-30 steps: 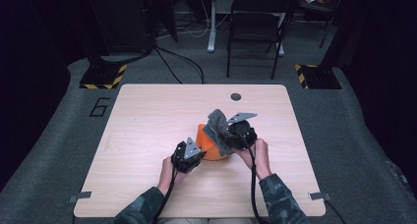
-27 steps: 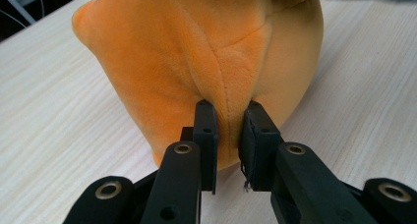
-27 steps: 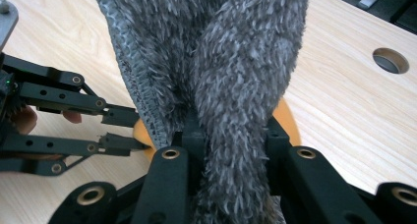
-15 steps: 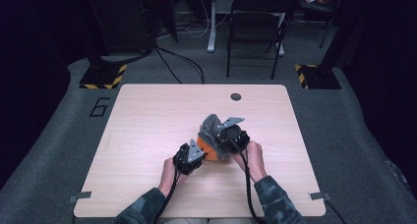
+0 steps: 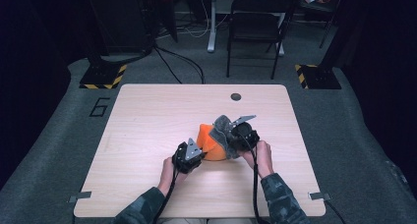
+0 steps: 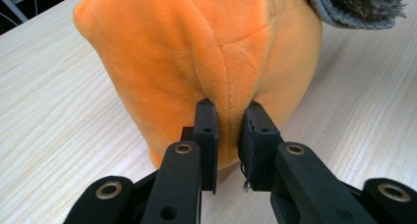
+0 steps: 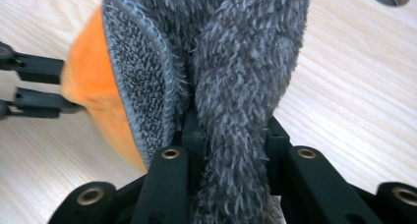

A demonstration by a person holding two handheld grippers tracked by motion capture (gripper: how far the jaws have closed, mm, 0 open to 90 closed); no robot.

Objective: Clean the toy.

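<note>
Since a second ago the right gripper [image 5: 235,133] has dropped lower and nearer the person, bringing the grey cloth [image 5: 223,130] down against the orange plush piece [image 5: 210,144]. Left gripper [image 5: 196,154] unmoved. Plush piece sits on the table [image 5: 147,121], between the two grippers, well on the person's side of the round hole [image 5: 236,96]. Left jaws pinched on a seam fold of the plush. Right jaws clamped on a bunched fold of grey cloth, which drapes the plush's far side.
</note>
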